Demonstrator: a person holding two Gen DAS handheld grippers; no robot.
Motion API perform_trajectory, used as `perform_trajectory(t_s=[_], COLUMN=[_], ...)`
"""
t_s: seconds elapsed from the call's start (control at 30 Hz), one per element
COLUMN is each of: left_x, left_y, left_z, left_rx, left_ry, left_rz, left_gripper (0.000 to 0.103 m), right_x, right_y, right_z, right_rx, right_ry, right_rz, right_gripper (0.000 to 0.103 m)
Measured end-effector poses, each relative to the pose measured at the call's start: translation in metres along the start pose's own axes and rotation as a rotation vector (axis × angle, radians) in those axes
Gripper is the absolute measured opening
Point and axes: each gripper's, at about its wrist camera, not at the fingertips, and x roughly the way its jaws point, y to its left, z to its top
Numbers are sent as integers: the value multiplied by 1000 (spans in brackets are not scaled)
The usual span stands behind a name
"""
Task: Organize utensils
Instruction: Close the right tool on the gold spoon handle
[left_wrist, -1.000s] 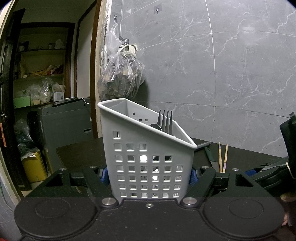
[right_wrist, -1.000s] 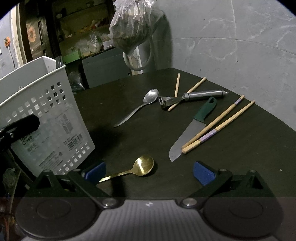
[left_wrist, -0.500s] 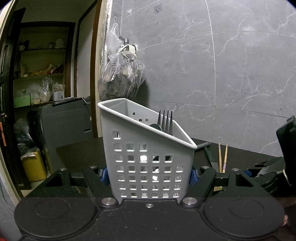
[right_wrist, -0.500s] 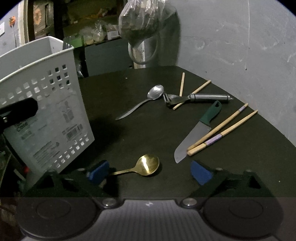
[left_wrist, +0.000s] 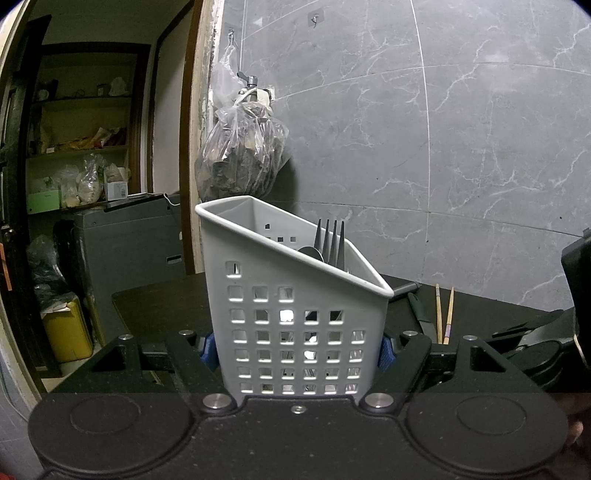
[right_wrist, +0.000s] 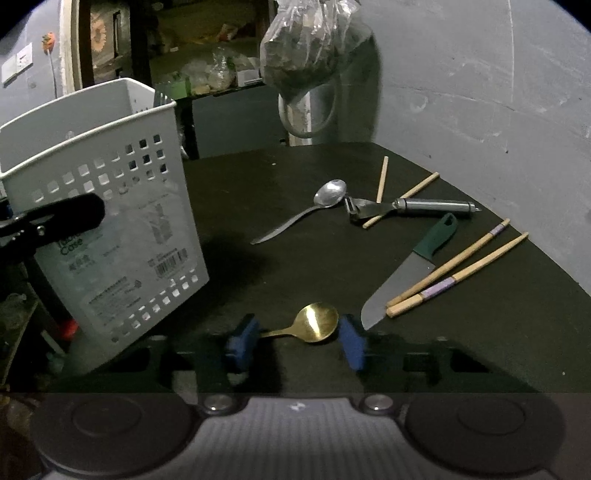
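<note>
My left gripper (left_wrist: 297, 350) is shut on the base of a white perforated utensil basket (left_wrist: 295, 295), its blue pads pressed to both sides. A fork (left_wrist: 330, 243) and a spoon bowl stand inside. In the right wrist view the basket (right_wrist: 110, 221) stands at the left on the dark table (right_wrist: 240, 177). My right gripper (right_wrist: 295, 339) is low over the table with its jaws closing around a gold spoon (right_wrist: 317, 321). The spoon lies between the blue pads, and they do not clearly press on it.
On the table beyond lie a silver spoon (right_wrist: 328, 194), a peeler (right_wrist: 406, 206), a green-handled knife (right_wrist: 402, 273) and a pair of chopsticks (right_wrist: 458, 273), with two more sticks (right_wrist: 382, 179) farther back. A filled plastic bag (right_wrist: 306, 40) hangs by the grey marble wall.
My right gripper's jaws have narrowed from wide open to close around the gold spoon, and the view has rolled slightly. The left gripper and basket have not moved.
</note>
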Motion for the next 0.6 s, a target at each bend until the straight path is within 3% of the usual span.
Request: perform_trajectory(t_s=[0.07, 0.13, 0.23, 0.5, 0.6], left_x=[-1, 0, 0, -1, 0], left_y=[0, 0, 0, 0, 0], left_z=[0, 0, 0, 0, 0], left_rx=[-1, -2, -1, -1, -1], left_ry=[0, -1, 0, 0, 0], left_rz=[-1, 0, -1, 0, 0], left_gripper=[76, 76, 76, 76, 76], right_x=[-1, -2, -1, 0, 4], right_y=[-3, -5, -12, -32, -38], right_z=[0, -1, 0, 2, 6], right_rx=[2, -5, 7, 125, 159], right_ry=[-1, 0, -1, -16, -18], right_rz=[2, -12, -2, 90, 108], right_gripper=[40, 25, 23, 51, 52])
